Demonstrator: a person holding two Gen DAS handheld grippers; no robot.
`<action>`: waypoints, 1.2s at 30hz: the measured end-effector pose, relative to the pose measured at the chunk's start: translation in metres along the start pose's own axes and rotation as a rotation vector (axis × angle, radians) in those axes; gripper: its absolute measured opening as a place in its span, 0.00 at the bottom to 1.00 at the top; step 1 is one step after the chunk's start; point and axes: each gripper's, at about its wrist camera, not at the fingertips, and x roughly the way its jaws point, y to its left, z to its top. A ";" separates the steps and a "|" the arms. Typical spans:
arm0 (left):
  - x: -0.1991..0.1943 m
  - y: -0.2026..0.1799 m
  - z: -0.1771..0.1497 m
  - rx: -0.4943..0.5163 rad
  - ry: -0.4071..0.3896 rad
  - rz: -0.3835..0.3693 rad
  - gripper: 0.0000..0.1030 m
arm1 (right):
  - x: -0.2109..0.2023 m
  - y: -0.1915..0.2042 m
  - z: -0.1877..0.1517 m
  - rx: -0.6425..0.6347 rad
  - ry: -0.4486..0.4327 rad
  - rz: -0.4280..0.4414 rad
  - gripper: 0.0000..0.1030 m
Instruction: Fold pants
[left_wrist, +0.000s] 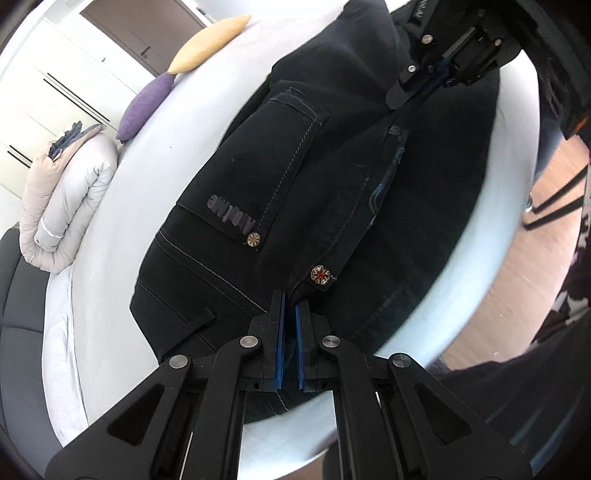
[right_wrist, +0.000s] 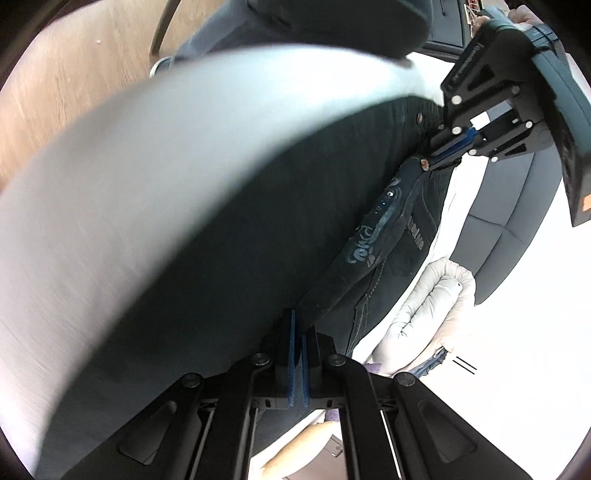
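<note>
Black pants (left_wrist: 332, 177) on the white bed (left_wrist: 147, 192), a claw pinching each end.

My left claw (left_wrist: 290, 314) grips cloth near the Union Jack button (left_wrist: 320, 275); my right claw (right_wrist: 297, 343) is clamped on the far fold. Only the left view shows the pocket lettering, unreadable upside down, and pillows (left_wrist: 177, 70) beyond the pants.

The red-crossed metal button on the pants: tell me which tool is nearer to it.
Left. The left tool grips the black pants just beside the button; the right tool clamps the fabric farther along the same edge.
</note>
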 end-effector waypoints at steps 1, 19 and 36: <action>0.000 -0.002 -0.002 0.000 0.000 -0.001 0.04 | 0.000 0.000 -0.005 -0.001 0.001 0.001 0.03; 0.004 0.020 -0.026 0.033 0.003 -0.026 0.04 | -0.023 -0.032 0.046 0.074 0.015 0.046 0.03; -0.053 0.051 -0.022 -0.332 -0.037 0.001 0.22 | -0.025 -0.024 0.072 0.375 0.112 0.021 0.07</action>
